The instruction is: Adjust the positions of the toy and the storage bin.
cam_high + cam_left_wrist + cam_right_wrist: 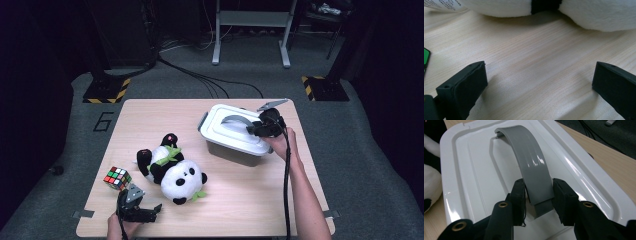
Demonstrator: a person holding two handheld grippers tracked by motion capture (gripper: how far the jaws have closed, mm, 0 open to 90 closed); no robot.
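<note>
1. At the near left edge of the pale wooden surface (240, 200), the left gripper (141, 214) rests low with its fingers (464, 87) spread wide and nothing between them; bare wood lies in the gap.
2. Just beyond it to the left sits a small multicoloured puzzle cube (117, 178), apart from the gripper.
3. Right of the cube lies a black-and-white plush panda with green leaf trim (172, 167), on its back, its head toward the near side. Its white fur shows at the far edge of the left gripper view, near the open fingers but not touched.
4. Farther, toward the right, stands a grey plastic storage box with a white lid (232, 132). The lid is on the box.
5. The right gripper (537, 197) sits over the lid, its fingers (519, 195) closed on the near end of the lid's curved grey handle (531, 167), which stands raised in an arc.
6. Judged from this, the grip on the handle is made; lifting the lid off remains, and the panda and cube lie outside the box.
</note>
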